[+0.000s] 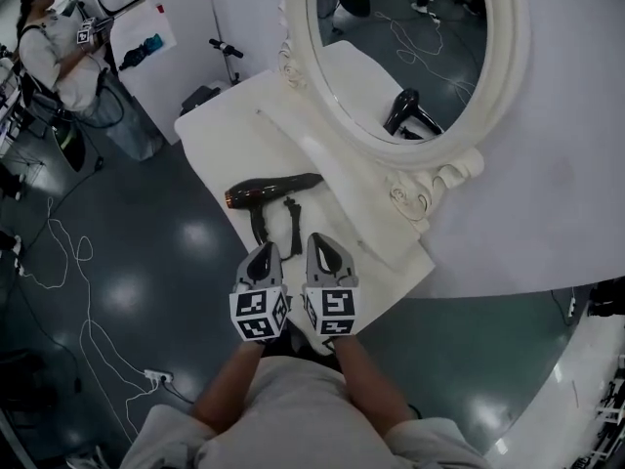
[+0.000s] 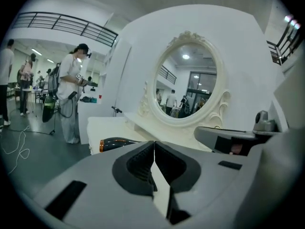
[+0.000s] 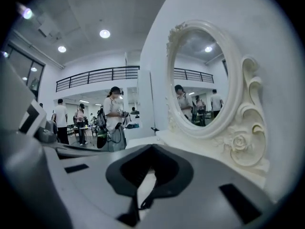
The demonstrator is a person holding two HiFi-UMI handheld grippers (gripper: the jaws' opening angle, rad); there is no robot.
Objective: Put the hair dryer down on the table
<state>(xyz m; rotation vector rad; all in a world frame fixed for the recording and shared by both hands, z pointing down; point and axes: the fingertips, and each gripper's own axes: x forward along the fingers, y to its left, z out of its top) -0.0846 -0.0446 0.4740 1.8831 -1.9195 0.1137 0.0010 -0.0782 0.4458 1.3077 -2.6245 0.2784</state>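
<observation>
**Item: dryer [image 1: 266,191].** It lies flat on the white table [image 1: 220,135], in front of the oval mirror [image 1: 503,76]. The barrel runs across the table and the handle points back towards me. Nothing is holding it, so I judge the put-down done.

**Item: cord [image 1: 292,225].** A short dark length with the plug lies just beside the handle, between the dryer and my tongs.

**Item: left gripper [image 1: 262,254].** The pads are pressed together with nothing between them. It hovers near the table's front edge, apart from the dryer.

**Item: right gripper [image 1: 323,249].** The jaws are together and hold no object. In its own view a thin dark line shows in the gap under the pads. I can't tell whether that is the cord seen beyond them or something caught.

**Hazards, as I judge them:**
- If that line is the cord, pulling the right gripper back would drag the dryer towards the edge, perhaps off it.
- A careless sweep by either gripper over the handle could spin or roll the round barrel.
- Moving forward risks knocking the mirror's base.
</observation>
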